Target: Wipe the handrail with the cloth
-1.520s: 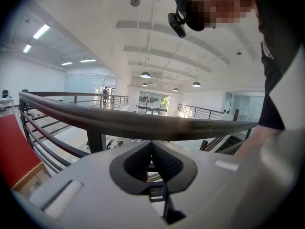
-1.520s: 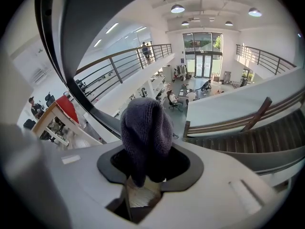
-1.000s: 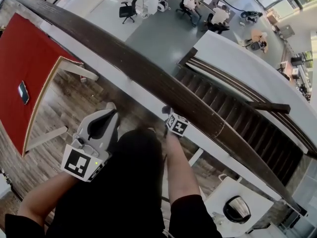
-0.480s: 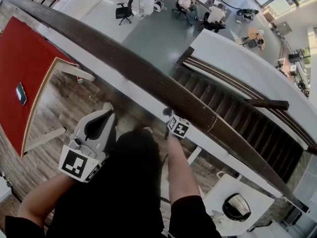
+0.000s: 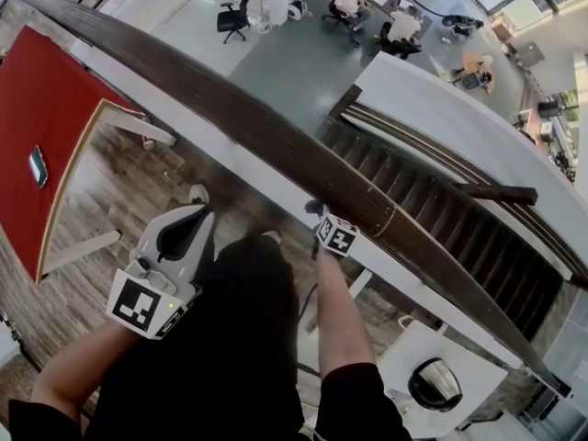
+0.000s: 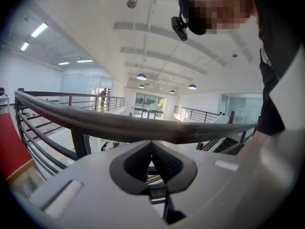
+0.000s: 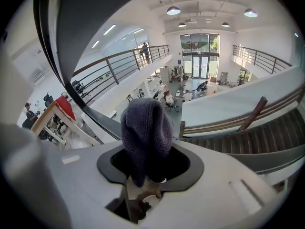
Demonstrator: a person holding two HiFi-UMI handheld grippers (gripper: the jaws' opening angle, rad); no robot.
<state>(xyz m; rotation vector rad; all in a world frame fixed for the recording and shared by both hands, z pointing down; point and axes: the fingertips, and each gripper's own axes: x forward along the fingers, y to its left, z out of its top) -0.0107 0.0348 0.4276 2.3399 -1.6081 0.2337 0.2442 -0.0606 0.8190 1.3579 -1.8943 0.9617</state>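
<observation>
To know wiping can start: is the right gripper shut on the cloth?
Shut: the right gripper clamps the bunched cloth between its jaws.

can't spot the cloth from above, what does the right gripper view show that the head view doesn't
Only the right gripper view: the grey knitted cloth clamped in the right hand-held gripper. Only the head view: the left hand-held gripper, held short of the handrail, and the person's arms. Both: the handrail, the staircase and seated people on the floor below.
</observation>
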